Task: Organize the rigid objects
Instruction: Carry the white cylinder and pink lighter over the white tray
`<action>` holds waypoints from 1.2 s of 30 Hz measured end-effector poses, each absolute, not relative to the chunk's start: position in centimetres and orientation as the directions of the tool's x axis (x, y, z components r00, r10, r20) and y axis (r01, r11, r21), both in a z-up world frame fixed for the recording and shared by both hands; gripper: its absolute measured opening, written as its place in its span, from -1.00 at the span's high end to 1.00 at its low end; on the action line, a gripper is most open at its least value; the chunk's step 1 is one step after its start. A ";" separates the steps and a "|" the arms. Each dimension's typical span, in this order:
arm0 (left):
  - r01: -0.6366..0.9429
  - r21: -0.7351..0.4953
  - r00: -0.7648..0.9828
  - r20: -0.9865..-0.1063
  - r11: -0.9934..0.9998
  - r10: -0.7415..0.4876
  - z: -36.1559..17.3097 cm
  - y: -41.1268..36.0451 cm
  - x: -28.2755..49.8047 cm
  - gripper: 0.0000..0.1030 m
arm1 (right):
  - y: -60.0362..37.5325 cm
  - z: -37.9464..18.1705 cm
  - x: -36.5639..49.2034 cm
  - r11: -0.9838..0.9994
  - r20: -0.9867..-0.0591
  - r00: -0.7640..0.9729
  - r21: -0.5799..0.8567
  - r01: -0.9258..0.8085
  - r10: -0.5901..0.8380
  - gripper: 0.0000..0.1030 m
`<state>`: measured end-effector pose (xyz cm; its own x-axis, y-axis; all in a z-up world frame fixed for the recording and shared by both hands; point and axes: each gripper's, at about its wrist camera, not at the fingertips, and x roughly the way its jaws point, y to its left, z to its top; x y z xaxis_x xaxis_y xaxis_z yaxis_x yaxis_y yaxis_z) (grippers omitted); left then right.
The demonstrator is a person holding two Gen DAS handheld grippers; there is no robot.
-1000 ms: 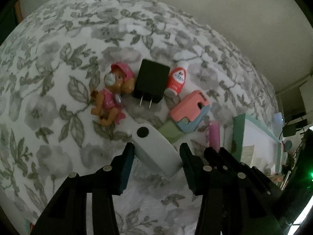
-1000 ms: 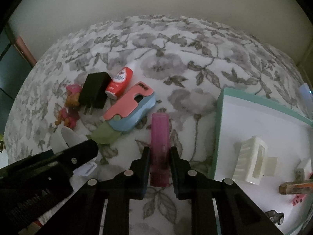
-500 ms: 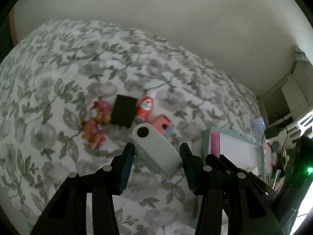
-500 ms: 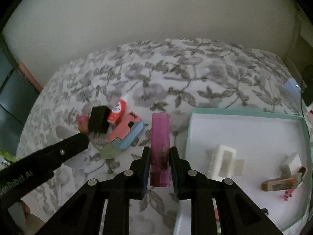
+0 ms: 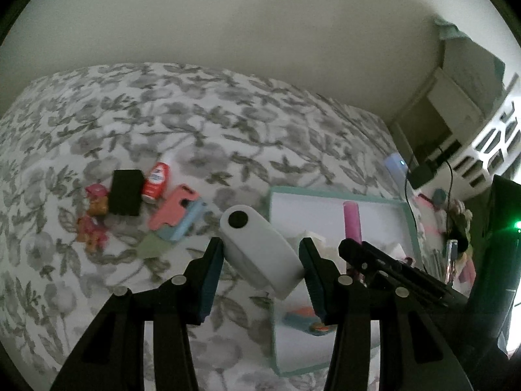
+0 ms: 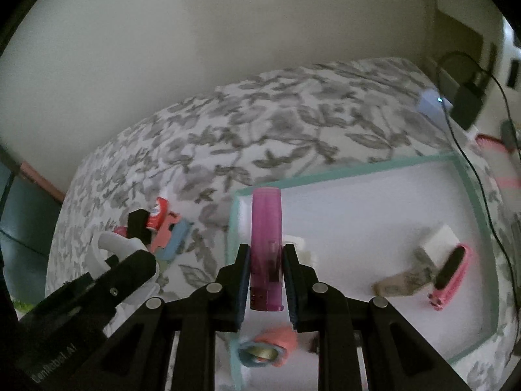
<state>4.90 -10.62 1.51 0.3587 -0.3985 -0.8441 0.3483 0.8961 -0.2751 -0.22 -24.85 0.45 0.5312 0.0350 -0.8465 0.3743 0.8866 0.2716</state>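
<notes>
Left gripper [image 5: 262, 262] fingers clamped a white oblong plastic case [image 5: 257, 251]; right gripper [image 6: 266, 280] fingers clamped a translucent magenta plastic lighter [image 6: 266, 251]. Several items lay in the teal-rimmed white tray [image 6: 358, 166] at the bed's right edge. A black charger block [image 5: 125, 192] and others remained on the floral bedspread [image 5: 195, 114].

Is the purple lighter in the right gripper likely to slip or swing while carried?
Probably stiff: the purple lighter juts straight beyond the right gripper. Its glossy plastic may slip. The fingers clamp only its lower end, so it might pivot.
</notes>
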 end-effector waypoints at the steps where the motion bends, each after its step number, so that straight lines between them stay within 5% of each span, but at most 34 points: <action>1: 0.356 -0.277 0.354 -0.844 0.893 -0.403 1.5 -11.1 4.7 0.04 | -25.1 0.4 -0.5 0.884 -0.848 0.529 0.271 0.380 0.033 0.59; 15: 0.494 -0.230 0.343 -0.834 0.838 -0.431 2.0 -16.7 1.8 0.04 | -32.4 3.9 -5.3 0.781 -0.798 0.576 0.242 0.575 -0.177 0.59; 36: 0.583 -0.175 0.290 -0.867 0.793 -0.405 -1.1 -21.5 0.5 0.03 | -35.3 -1.5 -5.6 0.722 -0.894 0.434 0.228 0.653 -0.110 0.58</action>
